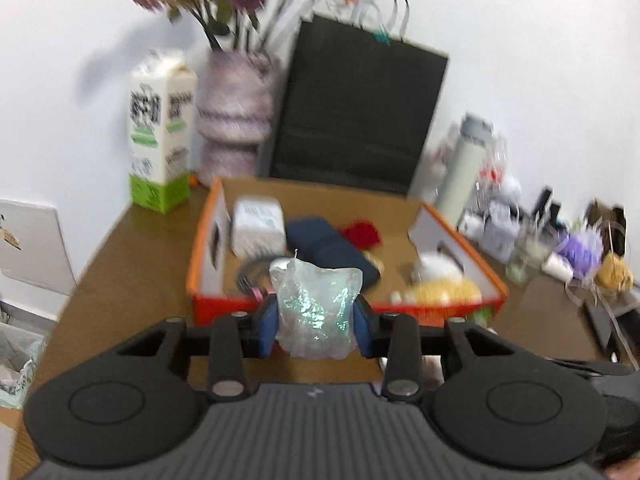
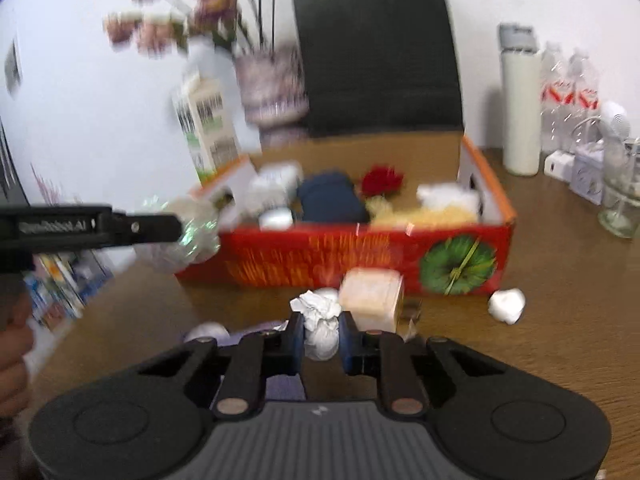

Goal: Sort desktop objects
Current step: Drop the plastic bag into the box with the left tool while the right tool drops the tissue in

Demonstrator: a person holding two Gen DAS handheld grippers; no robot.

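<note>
The left tongs (image 1: 316, 320) are pinched on a glittery clear plastic bag (image 1: 316, 308), held upright between the pads, clear of the surface (image 1: 132, 256). The open orange box (image 1: 200, 248) lies just ahead at twelve o'clock, its long axis running across the view; these tongs are judged the nearer. The right tongs (image 2: 322, 336) are clamped on a crumpled white paper wad (image 2: 320, 320), the box (image 2: 360, 260) at twelve o'clock, further off.
</note>
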